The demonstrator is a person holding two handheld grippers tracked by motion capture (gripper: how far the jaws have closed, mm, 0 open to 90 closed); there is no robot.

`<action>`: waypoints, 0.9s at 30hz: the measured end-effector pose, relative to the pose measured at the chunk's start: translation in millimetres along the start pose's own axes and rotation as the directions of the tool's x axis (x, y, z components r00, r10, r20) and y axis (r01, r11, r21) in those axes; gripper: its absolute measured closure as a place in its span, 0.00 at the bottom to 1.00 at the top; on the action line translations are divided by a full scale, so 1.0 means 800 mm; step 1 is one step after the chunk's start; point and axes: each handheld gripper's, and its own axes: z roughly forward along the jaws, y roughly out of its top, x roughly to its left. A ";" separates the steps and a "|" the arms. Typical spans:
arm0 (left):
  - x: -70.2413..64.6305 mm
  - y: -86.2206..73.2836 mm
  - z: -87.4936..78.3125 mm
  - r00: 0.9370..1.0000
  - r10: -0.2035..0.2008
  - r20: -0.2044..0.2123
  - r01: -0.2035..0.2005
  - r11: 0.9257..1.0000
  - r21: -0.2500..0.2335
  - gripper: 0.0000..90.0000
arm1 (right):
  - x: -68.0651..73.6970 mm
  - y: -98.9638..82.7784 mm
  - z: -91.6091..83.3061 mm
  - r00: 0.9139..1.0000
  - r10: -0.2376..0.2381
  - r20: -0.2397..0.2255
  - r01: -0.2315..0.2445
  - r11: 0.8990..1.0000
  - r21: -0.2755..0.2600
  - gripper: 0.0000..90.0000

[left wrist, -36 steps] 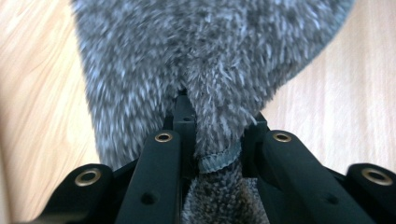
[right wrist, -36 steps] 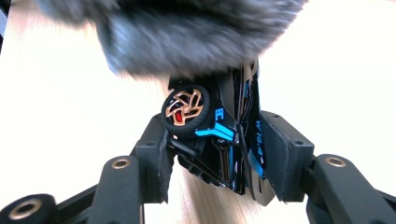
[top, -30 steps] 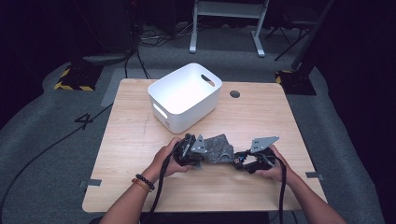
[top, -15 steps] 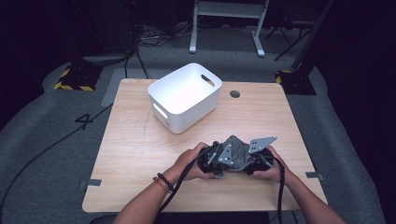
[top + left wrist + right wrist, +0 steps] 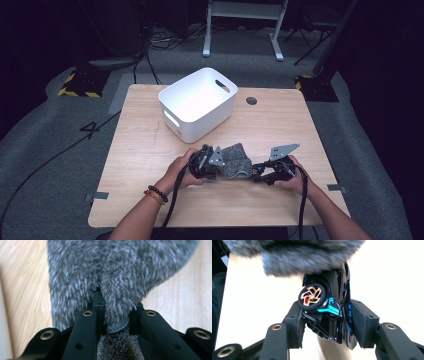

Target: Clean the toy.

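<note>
A grey fuzzy cloth (image 5: 235, 160) with a stitched hem lies stretched between both grippers near the table's front edge. My left gripper (image 5: 216, 167) is shut on a fold of this cloth (image 5: 112, 270), whose hem is pinched between the jaws of the left gripper (image 5: 116, 311). To its right, my right gripper (image 5: 260, 173) is shut on a black toy car. The toy car (image 5: 329, 305) has blue markings and a gold-spoked wheel and sits tilted between the pads of the right gripper (image 5: 329, 315). The cloth (image 5: 299, 252) hangs over the car's far end and hides it.
A white plastic bin (image 5: 197, 102) with handle slots stands at the back left of the wooden table (image 5: 280, 120). A round cable hole (image 5: 251, 100) is behind it to the right. A cable trails from each gripper toward the front edge.
The left gripper swung right toward the right gripper with the cloth, then drew back left, spreading the cloth between the two. The right gripper stayed put.
</note>
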 end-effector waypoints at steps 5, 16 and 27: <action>0.005 -0.013 -0.002 0.999 -0.015 -0.031 0.016 0.999 0.039 0.84 | -0.004 -0.002 -0.002 1.000 0.017 -0.006 -0.017 1.000 -0.002 0.55; -0.029 0.004 0.016 0.994 0.094 0.062 -0.096 0.995 0.023 0.84 | -0.015 -0.005 -0.003 0.994 0.111 -0.008 -0.112 0.994 -0.022 0.56; -0.025 0.015 0.055 0.997 0.061 0.050 -0.066 0.994 0.092 0.84 | -0.006 0.003 0.007 0.994 0.098 -0.047 -0.098 0.995 0.002 0.56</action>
